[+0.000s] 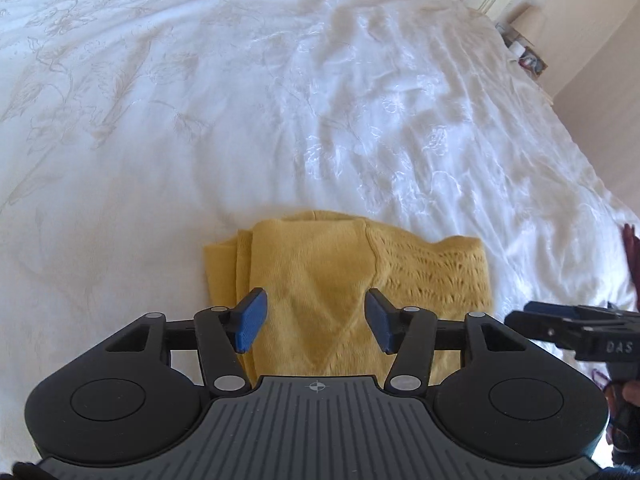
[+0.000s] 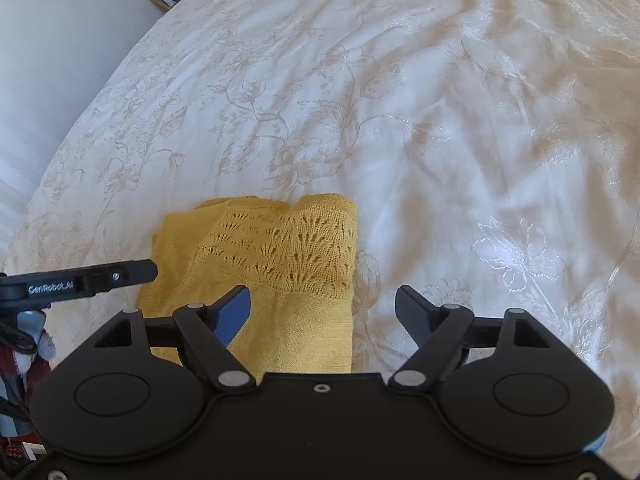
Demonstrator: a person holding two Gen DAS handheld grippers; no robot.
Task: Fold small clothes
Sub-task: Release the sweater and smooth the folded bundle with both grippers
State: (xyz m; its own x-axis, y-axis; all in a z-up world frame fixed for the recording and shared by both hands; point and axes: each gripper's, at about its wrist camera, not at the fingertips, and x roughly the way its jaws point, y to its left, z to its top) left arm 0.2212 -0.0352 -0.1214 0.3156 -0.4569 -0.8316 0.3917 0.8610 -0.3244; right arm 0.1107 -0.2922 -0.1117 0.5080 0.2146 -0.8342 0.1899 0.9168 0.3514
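The left hand-held gripper (image 1: pixel 316 320) is spread wide and holds nothing; the folded yellow knit (image 1: pixel 344 272) lies on the bed (image 1: pixel 200 120) right below and ahead of its fingers. The right hand-held gripper (image 2: pixel 324 312), also wide and empty, hangs over the knit's right edge.

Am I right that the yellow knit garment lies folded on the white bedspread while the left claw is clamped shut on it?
Not quite: the left claw is open, holding nothing, as the left wrist view shows. The yellow knit garment does lie folded on the white bedspread.
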